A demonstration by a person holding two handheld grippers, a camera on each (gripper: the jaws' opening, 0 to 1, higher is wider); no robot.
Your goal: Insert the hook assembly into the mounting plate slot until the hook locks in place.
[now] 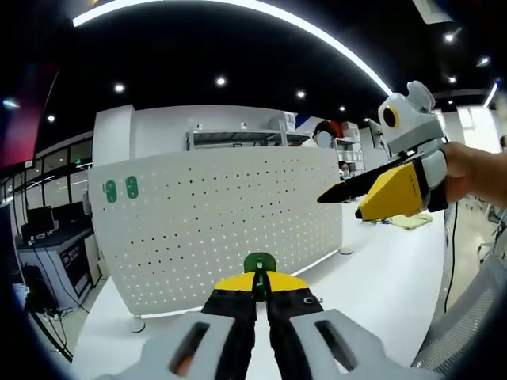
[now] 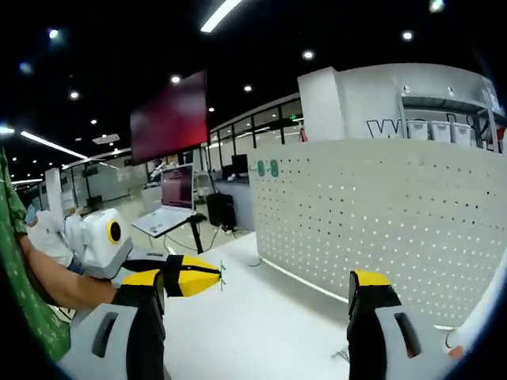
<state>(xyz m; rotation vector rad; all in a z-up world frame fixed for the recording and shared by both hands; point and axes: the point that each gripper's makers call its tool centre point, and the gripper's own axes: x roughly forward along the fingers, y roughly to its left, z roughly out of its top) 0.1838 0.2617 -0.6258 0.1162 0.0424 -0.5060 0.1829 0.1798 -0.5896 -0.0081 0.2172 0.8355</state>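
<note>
- Pinching a small green hook between closed jaws of the left gripper, short of the white pegboard standing on the table.
- Likely handling light, stiff and a bit slick; gripping low on the body, leaving the insertion end free.
- Spreading wide and empty: right gripper, jaws well apart.
- Showing two green hooks already sitting high on the board, plus the right gripper raised, in the left gripper view.
- Revealing a laptop and red screen in the right gripper view.
</note>
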